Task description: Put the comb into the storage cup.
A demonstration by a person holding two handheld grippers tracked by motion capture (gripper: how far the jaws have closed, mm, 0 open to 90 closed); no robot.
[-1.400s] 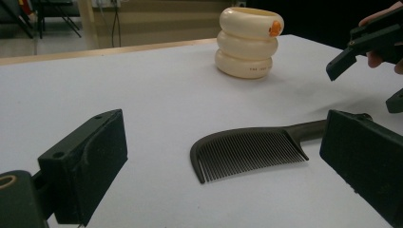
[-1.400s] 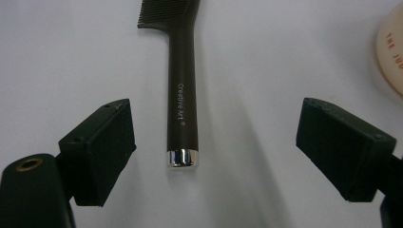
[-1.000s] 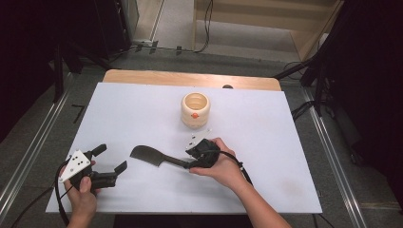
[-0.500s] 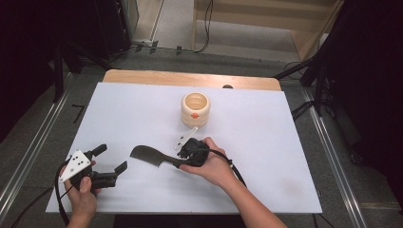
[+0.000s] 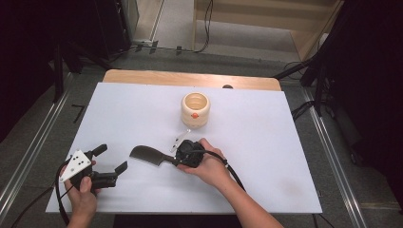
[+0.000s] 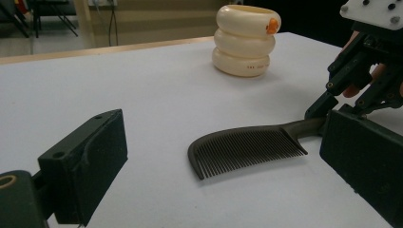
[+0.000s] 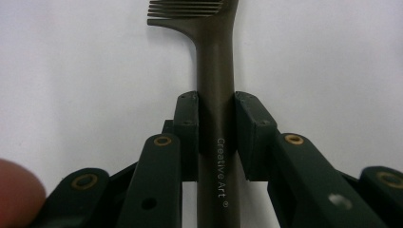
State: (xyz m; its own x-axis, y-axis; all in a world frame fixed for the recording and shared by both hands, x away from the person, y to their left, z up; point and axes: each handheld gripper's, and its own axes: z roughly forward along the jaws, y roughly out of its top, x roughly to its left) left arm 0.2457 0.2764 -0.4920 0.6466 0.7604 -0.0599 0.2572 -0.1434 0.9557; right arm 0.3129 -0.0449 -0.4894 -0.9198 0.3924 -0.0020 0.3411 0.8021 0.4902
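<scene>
The comb [image 5: 151, 156] lies flat on the white table [image 5: 266, 156], near the front edge and slightly left of centre, with its toothed head pointing left and its handle pointing right. This orientation presents the handle to the right gripper [image 5: 177, 160], which approaches from the right side. The right gripper's jaws have just been closing and are now clamped on the handle [image 7: 216, 118], one pad on each side, as the right gripper view shows. The grip sits on the plain shaft below the teeth, which keeps the teeth free and gives the pads two parallel faces to press. The comb appears to rest on the table under the grip.

The left gripper [image 5: 109, 164] waits at the near left, well apart from the comb, jaws spread and holding nothing. The cream ringed cup [image 5: 195, 109] stands upright farther back, near the table centre, open mouth up; judged from its position, it may serve as the receptacle.
</scene>
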